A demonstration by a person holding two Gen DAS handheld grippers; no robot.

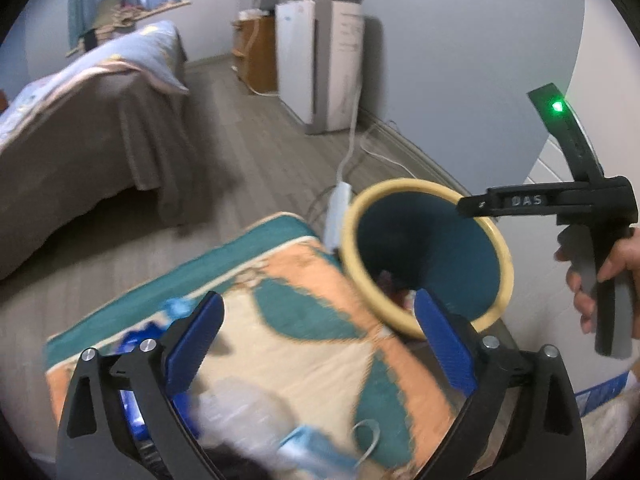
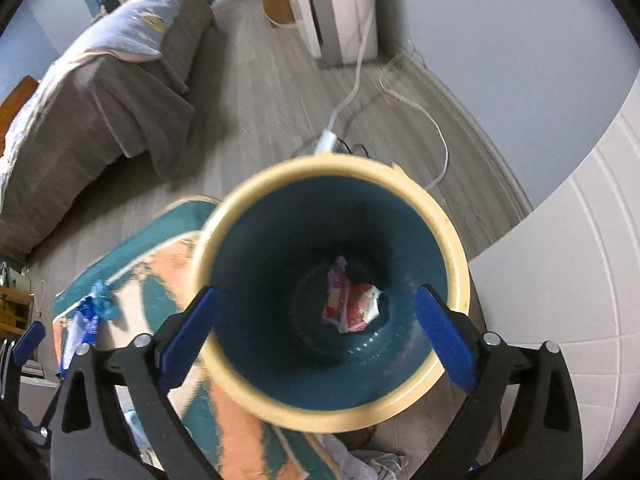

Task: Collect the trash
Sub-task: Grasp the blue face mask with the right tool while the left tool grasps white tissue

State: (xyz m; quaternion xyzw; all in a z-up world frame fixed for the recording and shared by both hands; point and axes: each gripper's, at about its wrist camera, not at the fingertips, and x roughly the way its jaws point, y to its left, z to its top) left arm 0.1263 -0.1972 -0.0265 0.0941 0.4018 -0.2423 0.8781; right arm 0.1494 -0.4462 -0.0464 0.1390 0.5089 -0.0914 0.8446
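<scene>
Both claws gape empty; the right gripper (image 2: 316, 320) hangs over the bin (image 2: 460, 276), wrappers (image 2: 352, 304) inside. Next, send the left gripper (image 1: 320, 340) squarely onto what looks like a mask (image 1: 308, 446) at the mat's (image 1: 320, 280) near edge.

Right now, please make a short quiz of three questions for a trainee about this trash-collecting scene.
1. True or false: the right gripper holds a wrapper.
2. Where does the crumpled red-and-white wrapper lie? A) on the rug B) at the bottom of the teal bin with the yellow rim C) on the bed
3. Fill in: the light-blue face mask lies on the patterned orange-and-teal ____.

Key: 1 false, both grippers stand open and empty; 2 B; 3 rug.
</scene>
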